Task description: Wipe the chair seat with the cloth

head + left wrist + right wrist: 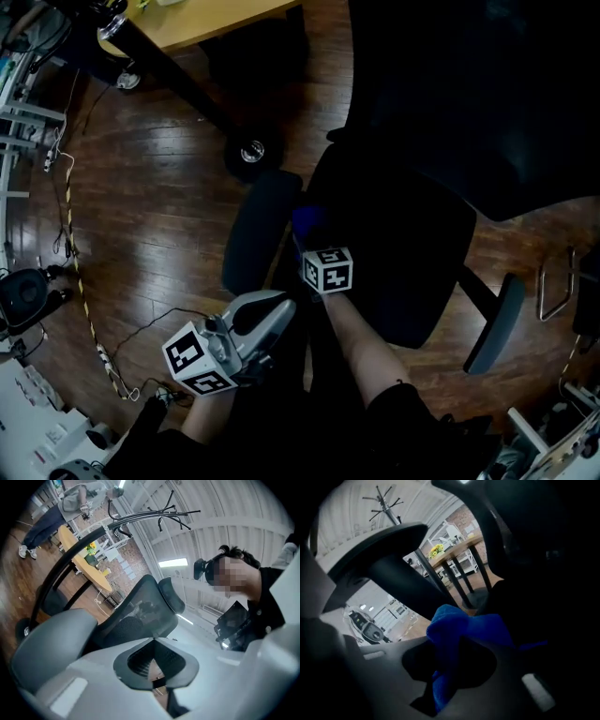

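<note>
Right fingers: clamped on the blue cloth (pixel 464 632), which bunches up between them and spills past their tips.
Right gripper (pixel 447 667): reaches forward from the person's forearm in the head view (pixel 307 234), its marker cube facing up.
Cloth in head view (pixel 307 219): a small blue bunch at the near left edge of the chair seat (pixel 398 248), just beside the left armrest (pixel 258 230). The dark picture does not show whether it presses on the seat.
Left fingers: together, tips meeting, nothing between them.
Left gripper (pixel 154 641): held low and near the person's body, well apart from the cloth (pixel 279 307). Its camera looks up at the mesh backrest (pixel 140 613) and the ceiling.
Chair: black; the backrest (pixel 469 94) rises beyond the seat, and the right armrest (pixel 497 323) lies on the seat's far side.
Floor (pixel 159 216): dark wood boards, with a striped cable (pixel 84 300) trailing along the left.
Surface (pixel 211 19): light wooden top at the upper edge, on a black leg with a castor.
</note>
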The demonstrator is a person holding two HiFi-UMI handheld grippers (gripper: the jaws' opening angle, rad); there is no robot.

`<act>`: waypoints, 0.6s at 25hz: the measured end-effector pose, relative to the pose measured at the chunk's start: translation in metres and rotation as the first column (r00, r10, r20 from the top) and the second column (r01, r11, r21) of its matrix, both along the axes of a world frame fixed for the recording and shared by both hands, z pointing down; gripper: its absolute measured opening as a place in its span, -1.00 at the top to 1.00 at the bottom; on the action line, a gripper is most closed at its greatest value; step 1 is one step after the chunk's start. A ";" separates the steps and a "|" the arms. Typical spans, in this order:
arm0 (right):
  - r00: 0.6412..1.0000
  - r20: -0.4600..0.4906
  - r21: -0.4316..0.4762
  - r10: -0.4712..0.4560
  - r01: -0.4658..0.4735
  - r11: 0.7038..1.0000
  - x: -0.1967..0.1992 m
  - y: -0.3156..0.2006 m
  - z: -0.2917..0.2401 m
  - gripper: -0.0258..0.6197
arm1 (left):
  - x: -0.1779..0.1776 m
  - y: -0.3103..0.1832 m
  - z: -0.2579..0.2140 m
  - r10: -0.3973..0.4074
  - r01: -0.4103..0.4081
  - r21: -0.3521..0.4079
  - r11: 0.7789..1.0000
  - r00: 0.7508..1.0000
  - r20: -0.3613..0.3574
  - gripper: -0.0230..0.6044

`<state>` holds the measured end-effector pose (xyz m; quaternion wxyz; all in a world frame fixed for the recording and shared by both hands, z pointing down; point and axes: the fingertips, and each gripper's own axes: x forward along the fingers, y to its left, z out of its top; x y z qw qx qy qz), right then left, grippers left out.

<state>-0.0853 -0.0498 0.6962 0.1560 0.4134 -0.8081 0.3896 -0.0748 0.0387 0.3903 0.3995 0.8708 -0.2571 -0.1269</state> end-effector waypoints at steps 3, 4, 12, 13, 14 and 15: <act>0.998 -0.058 0.034 -0.009 0.011 0.999 -0.005 0.003 0.001 0.73 | -0.011 0.002 0.000 -0.009 0.009 -0.002 1.000 1.000 -0.002 0.95; 0.998 -0.065 0.040 -0.008 0.010 0.999 -0.003 0.004 0.001 0.73 | -0.012 0.003 0.000 -0.008 0.008 -0.002 1.000 1.000 -0.005 0.95; 0.975 -0.173 0.003 0.139 -0.141 0.990 0.094 0.034 0.025 0.73 | 0.013 0.003 -0.006 0.069 -0.068 0.021 0.997 0.997 -0.034 0.95; 0.967 -0.191 -0.005 0.168 -0.172 0.985 0.115 0.040 0.029 0.73 | 0.017 0.004 -0.006 0.081 -0.080 0.021 0.997 0.996 -0.038 0.95; 0.958 -0.212 -0.011 0.195 -0.202 0.979 0.137 0.047 0.031 0.73 | 0.022 0.004 -0.006 0.093 -0.092 0.020 0.996 0.995 -0.042 0.95; 0.947 -0.233 -0.017 0.222 -0.232 0.973 0.159 0.054 0.032 0.73 | 0.027 0.004 -0.007 0.105 -0.104 0.021 0.994 0.993 -0.045 0.95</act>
